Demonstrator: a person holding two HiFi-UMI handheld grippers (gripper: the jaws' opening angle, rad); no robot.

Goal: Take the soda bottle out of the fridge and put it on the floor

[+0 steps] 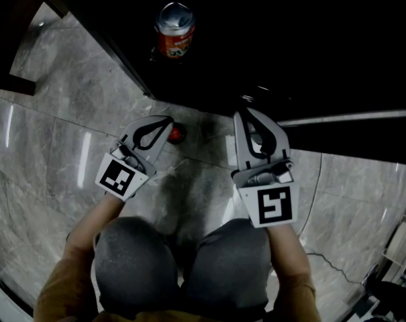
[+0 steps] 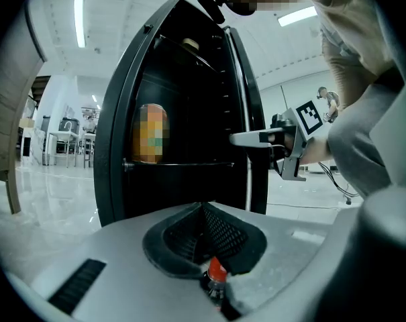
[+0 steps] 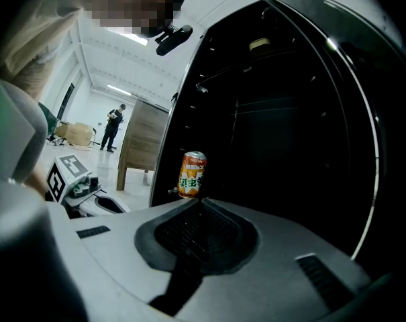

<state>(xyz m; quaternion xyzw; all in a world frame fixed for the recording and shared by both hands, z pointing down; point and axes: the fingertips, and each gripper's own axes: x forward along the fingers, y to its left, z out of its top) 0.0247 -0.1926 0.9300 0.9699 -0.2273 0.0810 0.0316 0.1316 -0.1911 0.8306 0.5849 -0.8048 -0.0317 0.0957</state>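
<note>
Head view: the soda bottle [image 1: 176, 134] is seen only by its red cap, outside the fridge [image 1: 290, 59] and down at the floor [image 1: 62, 133], just beside the tip of the left gripper [image 1: 166, 120]. That gripper's jaws are pressed together with nothing clamped. The right gripper [image 1: 241, 115] is likewise closed and empty. A can [image 1: 175, 31] is seen standing inside the fridge.

1. Your head camera looked steeply down past your knees [image 1: 137, 260] onto the left gripper [image 1: 166, 121], the right gripper [image 1: 241, 115] and the floor [image 1: 68, 113].
2. Each gripper camera sat low, facing along its jaws into the open fridge [image 2: 119, 126] close by.
3. All three views shared the can [image 1: 175, 31].
</note>
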